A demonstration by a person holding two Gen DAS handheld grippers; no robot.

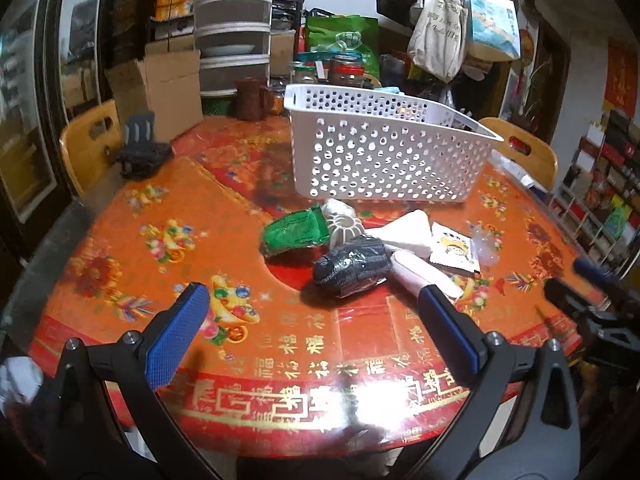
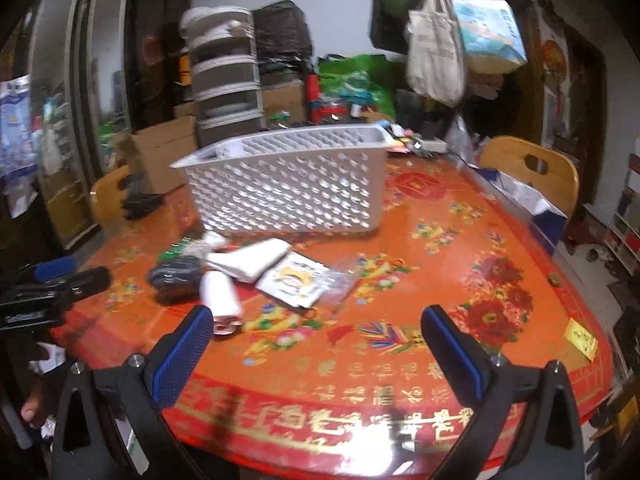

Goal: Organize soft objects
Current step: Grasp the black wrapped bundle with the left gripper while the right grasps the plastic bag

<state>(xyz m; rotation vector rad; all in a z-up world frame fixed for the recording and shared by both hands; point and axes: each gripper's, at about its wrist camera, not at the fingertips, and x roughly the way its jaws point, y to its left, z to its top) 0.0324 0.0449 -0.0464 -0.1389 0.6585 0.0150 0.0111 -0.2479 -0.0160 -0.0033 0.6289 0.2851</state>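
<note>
A white perforated basket (image 1: 384, 148) stands at the back of the red round table (image 1: 160, 216); it also shows in the right wrist view (image 2: 288, 184). In front of it lies a pile of soft things: a green packet (image 1: 296, 234), a black wrapped bundle (image 1: 352, 266), a white folded cloth (image 1: 404, 232), a white roll (image 1: 424, 274) and a cartoon packet (image 1: 454, 250). My left gripper (image 1: 312, 304) is open and empty, just short of the black bundle. My right gripper (image 2: 316, 322) is open and empty, right of the white roll (image 2: 220, 296) and near the cartoon packet (image 2: 294, 282).
Wooden chairs (image 1: 88, 140) (image 2: 532, 168) stand at the table's left and right. A black phone stand (image 1: 140, 148) sits at the left edge. Jars (image 1: 344, 68), cardboard boxes (image 1: 168, 88) and hanging bags (image 1: 440, 28) crowd the back. A yellow note (image 2: 582, 338) lies at the right edge.
</note>
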